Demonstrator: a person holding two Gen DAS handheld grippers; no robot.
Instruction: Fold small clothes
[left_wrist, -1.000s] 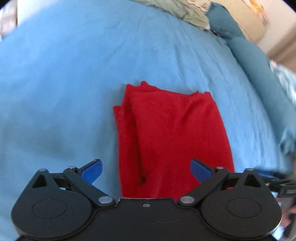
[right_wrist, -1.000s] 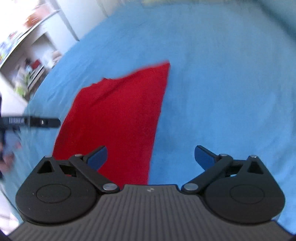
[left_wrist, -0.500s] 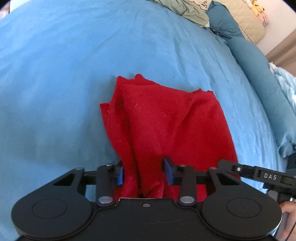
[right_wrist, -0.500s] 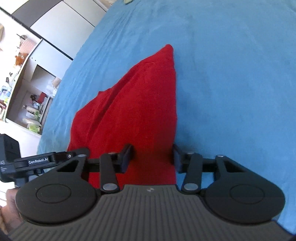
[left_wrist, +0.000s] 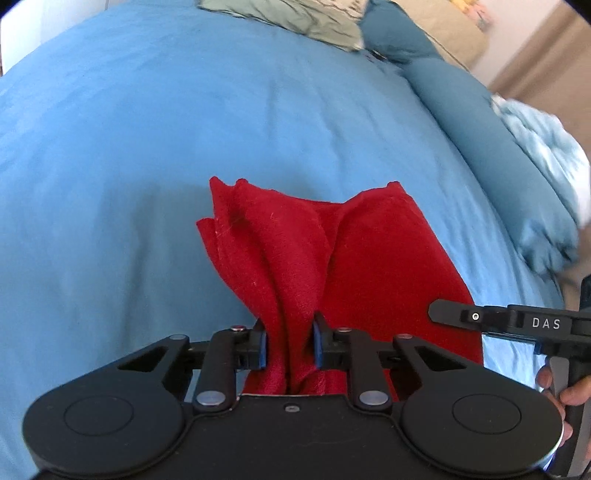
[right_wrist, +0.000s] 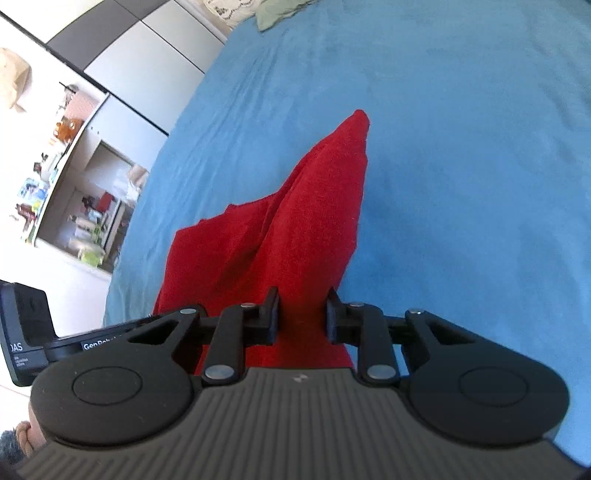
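A small red garment (left_wrist: 332, 258) lies partly folded on the blue bedspread (left_wrist: 147, 129). My left gripper (left_wrist: 289, 345) is shut on its near edge, and the cloth bunches into upright folds between the pads. My right gripper (right_wrist: 302, 319) is shut on the other near corner of the same red garment (right_wrist: 295, 229), which rises off the bed and runs to a point at the far end. The right gripper's body shows at the right of the left wrist view (left_wrist: 517, 323). The left gripper's body shows at the left of the right wrist view (right_wrist: 29, 332).
Blue bedspread (right_wrist: 461, 147) fills both views. A grey-green cloth (left_wrist: 288, 18), a dark blue pillow (left_wrist: 454, 99) and a light blue frilled fabric (left_wrist: 546, 155) lie along the far and right edges. Shelves with clutter (right_wrist: 74, 184) and wardrobe doors (right_wrist: 147, 66) stand left of the bed.
Both grippers went from open above the flat garment to shut on its near edge. The near edge has since lifted, and the cloth now bunches and stands up.
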